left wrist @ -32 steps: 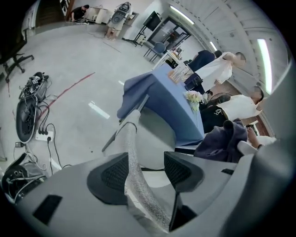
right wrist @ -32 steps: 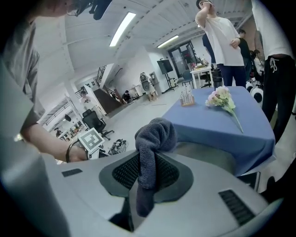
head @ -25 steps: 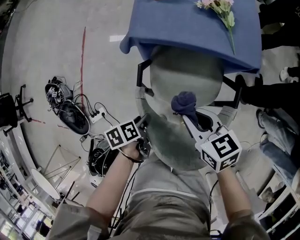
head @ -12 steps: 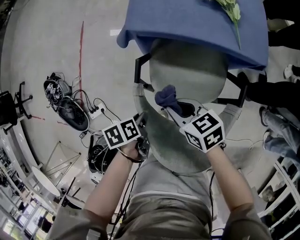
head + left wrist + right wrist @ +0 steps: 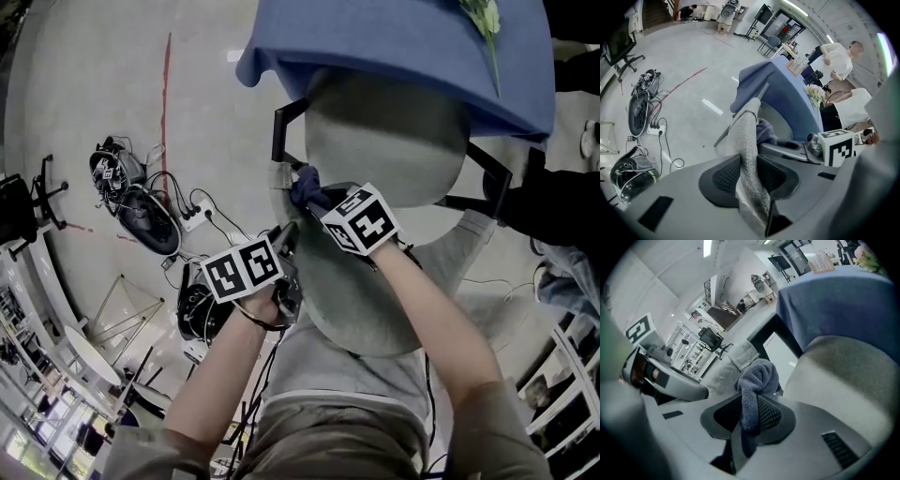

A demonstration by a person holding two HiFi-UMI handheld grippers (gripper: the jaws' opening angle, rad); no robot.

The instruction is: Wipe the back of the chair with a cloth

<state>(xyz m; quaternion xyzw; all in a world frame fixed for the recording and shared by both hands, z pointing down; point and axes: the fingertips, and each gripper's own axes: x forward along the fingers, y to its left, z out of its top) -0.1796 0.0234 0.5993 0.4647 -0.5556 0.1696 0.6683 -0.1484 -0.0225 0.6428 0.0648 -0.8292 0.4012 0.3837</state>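
Observation:
The grey fabric chair back (image 5: pixel 349 300) curves below me, and its seat (image 5: pixel 384 141) is tucked under a blue table. My left gripper (image 5: pixel 289 236) has just been closing and is shut on the back's left edge (image 5: pixel 746 140), which runs between the pads. My right gripper (image 5: pixel 319 199) is shut on a dark blue cloth (image 5: pixel 307 186). The cloth (image 5: pixel 757 378) bunches out past the jaws and lies against the upper left edge of the back, just beyond the left gripper. The cloth (image 5: pixel 765 132) also shows behind the gripped edge.
A blue-covered table (image 5: pixel 394 47) with flowers (image 5: pixel 483 19) overhangs the seat. Black armrests (image 5: pixel 284 136) flank the chair. Cables, a power strip and gear (image 5: pixel 141 216) lie on the floor at left. A person's legs (image 5: pixel 562 202) are at right.
My right gripper has carried the cloth leftward and down across the chair back, ending at the left edge close to the left gripper. The left gripper has stayed on the edge.

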